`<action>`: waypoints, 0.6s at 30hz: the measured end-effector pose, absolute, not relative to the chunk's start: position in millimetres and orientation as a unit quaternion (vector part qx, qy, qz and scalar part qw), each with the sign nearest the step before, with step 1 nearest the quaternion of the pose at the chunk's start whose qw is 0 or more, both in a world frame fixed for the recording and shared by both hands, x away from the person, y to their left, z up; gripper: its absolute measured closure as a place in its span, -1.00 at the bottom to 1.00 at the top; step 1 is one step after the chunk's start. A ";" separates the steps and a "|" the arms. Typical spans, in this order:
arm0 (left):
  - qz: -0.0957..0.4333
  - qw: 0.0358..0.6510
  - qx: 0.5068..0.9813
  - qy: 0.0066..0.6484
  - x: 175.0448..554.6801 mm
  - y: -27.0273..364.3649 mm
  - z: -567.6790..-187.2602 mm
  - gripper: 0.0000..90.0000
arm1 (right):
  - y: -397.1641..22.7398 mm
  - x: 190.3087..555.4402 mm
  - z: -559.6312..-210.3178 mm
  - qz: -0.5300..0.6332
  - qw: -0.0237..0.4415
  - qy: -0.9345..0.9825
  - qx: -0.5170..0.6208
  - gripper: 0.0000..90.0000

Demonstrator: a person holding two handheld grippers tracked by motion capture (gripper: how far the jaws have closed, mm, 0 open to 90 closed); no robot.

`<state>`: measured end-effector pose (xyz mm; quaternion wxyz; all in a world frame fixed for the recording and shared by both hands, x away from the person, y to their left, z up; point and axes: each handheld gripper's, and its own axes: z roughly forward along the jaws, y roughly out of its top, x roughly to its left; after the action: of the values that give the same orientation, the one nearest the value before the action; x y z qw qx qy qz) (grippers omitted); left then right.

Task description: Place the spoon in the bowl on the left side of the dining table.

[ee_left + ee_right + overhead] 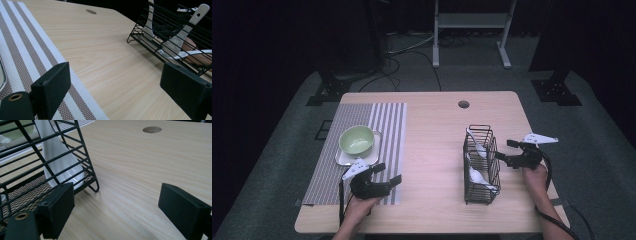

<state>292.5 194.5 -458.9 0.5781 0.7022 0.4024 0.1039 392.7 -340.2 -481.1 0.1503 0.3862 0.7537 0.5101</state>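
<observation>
Both white spoons (479, 165) are in the black wire basket (482, 192), so nothing looks moved yet. The right gripper (506, 150) hangs just beside the basket, jaws wide and empty. The left gripper (388, 174) hovers over the striped mat (377, 120) near the green bowl (357, 140), also wide and empty

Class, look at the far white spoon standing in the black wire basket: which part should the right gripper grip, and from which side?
Grip the far spoon by its handle, from above. The handle rises over the wire basket rim, while the bowl sits down behind the bars. The right gripper, jaws open, is beside it.
</observation>
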 end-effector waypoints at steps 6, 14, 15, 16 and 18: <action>0.103 0.579 0.708 0.391 289.4 186.9 -457.3 -0.81 | -339.8 392.7 -481.1 0.508 0.152 0.755 0.386 -0.73; 0.103 0.580 0.716 0.374 285.3 175.3 -452.6 -0.81 | -338.5 392.4 -481.1 0.503 0.154 0.758 0.386 -0.73; 0.099 0.582 0.716 0.373 285.2 174.1 -452.1 -0.81 | -338.5 392.4 -481.1 0.503 0.154 0.758 0.386 -0.73; 0.099 0.582 0.716 0.373 285.2 174.1 -452.1 -0.81 | -338.5 392.4 -481.1 0.502 0.154 0.758 0.387 -0.73; 0.098 0.584 0.719 0.364 282.9 170.2 -449.7 -0.81 | -338.4 392.5 -481.1 0.502 0.154 0.758 0.387 -0.73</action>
<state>282.9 170.2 -449.7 0.5843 0.7186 0.3643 0.0976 392.5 -338.4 -481.1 0.1542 0.3867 0.7580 0.5022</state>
